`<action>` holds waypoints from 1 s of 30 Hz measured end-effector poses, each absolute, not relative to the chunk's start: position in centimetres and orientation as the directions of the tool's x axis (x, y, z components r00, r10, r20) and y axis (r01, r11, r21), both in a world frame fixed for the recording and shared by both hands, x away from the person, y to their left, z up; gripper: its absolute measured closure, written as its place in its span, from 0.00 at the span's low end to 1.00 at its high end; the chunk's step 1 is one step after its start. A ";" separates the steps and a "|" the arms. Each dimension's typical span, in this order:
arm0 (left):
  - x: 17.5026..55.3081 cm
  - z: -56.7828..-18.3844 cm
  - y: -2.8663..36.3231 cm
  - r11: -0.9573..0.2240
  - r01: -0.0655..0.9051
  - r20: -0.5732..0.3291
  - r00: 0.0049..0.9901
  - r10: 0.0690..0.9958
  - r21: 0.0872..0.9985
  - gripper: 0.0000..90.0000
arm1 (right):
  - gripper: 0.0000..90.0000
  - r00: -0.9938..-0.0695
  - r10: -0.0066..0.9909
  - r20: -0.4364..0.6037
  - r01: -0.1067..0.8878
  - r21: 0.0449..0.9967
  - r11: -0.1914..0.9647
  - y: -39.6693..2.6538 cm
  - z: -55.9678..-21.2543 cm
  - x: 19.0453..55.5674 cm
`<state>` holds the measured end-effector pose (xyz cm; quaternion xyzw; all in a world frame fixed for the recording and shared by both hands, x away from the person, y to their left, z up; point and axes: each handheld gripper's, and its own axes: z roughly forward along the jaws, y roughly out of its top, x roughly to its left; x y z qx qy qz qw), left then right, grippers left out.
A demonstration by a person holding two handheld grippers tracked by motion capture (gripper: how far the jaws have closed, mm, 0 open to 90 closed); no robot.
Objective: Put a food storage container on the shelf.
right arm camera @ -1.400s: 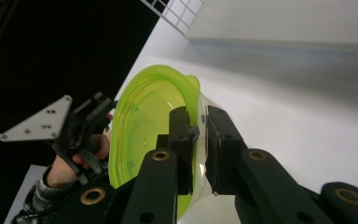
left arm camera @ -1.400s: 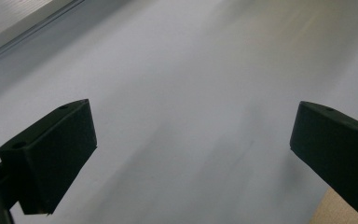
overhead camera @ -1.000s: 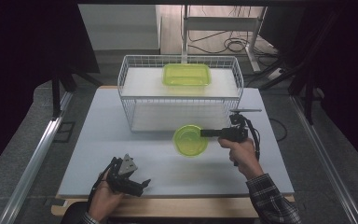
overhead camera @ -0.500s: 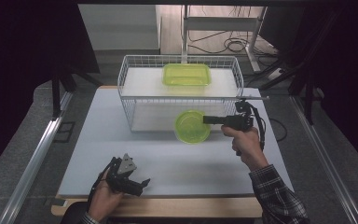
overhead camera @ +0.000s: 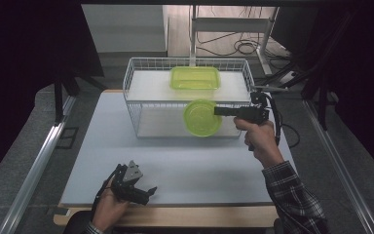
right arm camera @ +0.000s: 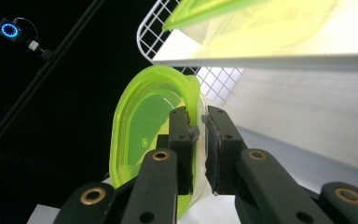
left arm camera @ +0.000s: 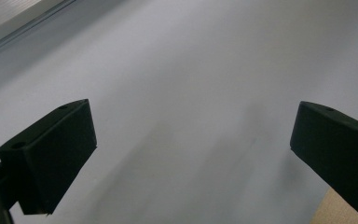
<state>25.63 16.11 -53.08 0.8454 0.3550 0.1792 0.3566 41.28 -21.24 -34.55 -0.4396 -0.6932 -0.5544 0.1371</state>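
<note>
- Resting at the near edge of the white table (overhead camera: 78,161), the left gripper (overhead camera: 148,192) sits in the person's left hand (overhead camera: 108,207), jaws spread wide with nothing between them
- Looking along those jaws in the left gripper view, there's bare white tabletop between the two black pads (left arm camera: 56,149)
- Up and to the right, the right hand (overhead camera: 258,139) holds the right gripper (overhead camera: 219,111) level, pointing left
- Its jaws are clamped tight on the rim of a round bowl (overhead camera: 202,118), translucent lime-green plastic, lifted clear of the table
- Right gripper view has the bowl (right arm camera: 144,135) tipped on edge, rim pinched between the fingers (right arm camera: 181,135)
- Bowl hangs right against the front of the white wire basket (overhead camera: 141,78)
- Farther back, a rectangular green container (overhead camera: 195,78) of the same plastic sits on the basket's upper shelf
</note>
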 end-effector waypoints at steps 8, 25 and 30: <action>25.6 -53.1 16.1 -0.493 0.473 0.049 0.684 0.728 0.730 0.00 | 0.90 -0.589 0.461 0.664 0.743 0.669 -0.012 -21.2 -32.5 41.7; 25.6 -53.0 16.3 -0.483 0.477 0.045 0.676 0.736 0.734 0.00 | 0.90 -0.598 0.498 0.628 0.694 0.717 -0.071 -19.6 -28.8 44.1; 25.6 -53.0 16.3 -0.477 0.480 0.041 0.672 0.739 0.736 0.00 | 0.90 -0.590 0.530 0.609 0.674 0.733 -0.091 -19.3 -27.9 45.1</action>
